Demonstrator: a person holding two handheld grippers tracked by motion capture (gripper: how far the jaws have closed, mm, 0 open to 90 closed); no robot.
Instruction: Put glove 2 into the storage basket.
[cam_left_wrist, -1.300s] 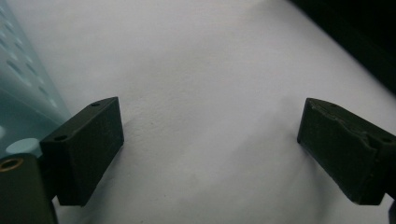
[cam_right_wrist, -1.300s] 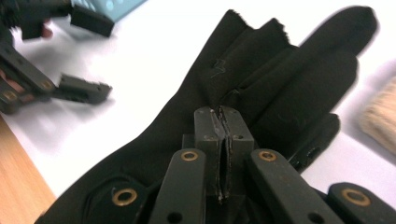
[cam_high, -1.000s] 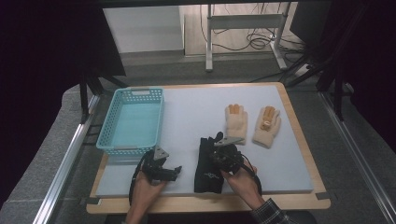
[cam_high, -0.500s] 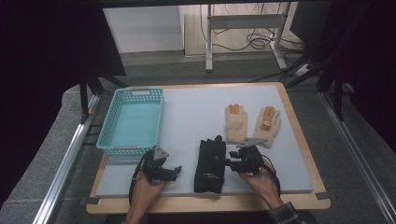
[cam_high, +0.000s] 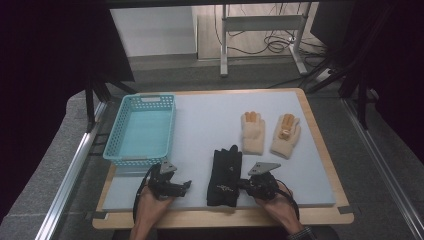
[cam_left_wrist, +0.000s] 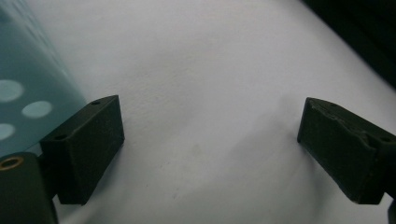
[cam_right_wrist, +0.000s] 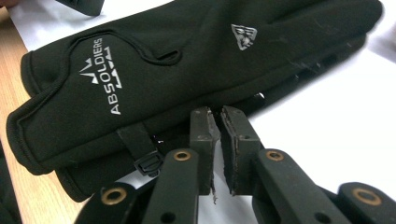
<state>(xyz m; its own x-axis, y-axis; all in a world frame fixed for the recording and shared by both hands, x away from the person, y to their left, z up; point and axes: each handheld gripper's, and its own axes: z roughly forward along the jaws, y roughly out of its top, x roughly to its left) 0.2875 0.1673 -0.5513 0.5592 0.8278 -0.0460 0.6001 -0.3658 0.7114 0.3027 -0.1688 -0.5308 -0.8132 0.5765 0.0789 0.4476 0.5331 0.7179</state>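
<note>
Two black gloves (cam_high: 225, 175) lie stacked flat on the pale mat, cuffs toward the front edge; in the right gripper view the black gloves (cam_right_wrist: 187, 60) carry white lettering. My right gripper (cam_high: 244, 186) lies low at their right edge. Its jaws have just been closing, and the right gripper (cam_right_wrist: 217, 112) now has its tips together against the lower glove's edge, with no fabric visible between them. My left gripper (cam_high: 186, 186) rests on the mat left of the gloves; in its own view the left gripper (cam_left_wrist: 210, 140) stands wide open with only mat between its jaws.
A turquoise basket (cam_high: 135, 161) stands at the left of the mat, and its wall (cam_left_wrist: 23, 93) is close beside my left jaw. Two tan gloves (cam_high: 252, 131) (cam_high: 286, 134) lie palm-up behind the black ones. The wooden board's front edge (cam_high: 225, 217) is just behind my hands.
My right gripper moved from on top of the black gloves to their right edge, nearer the front. The gloves, bunched before, now lie flat. The left hand stayed put.
</note>
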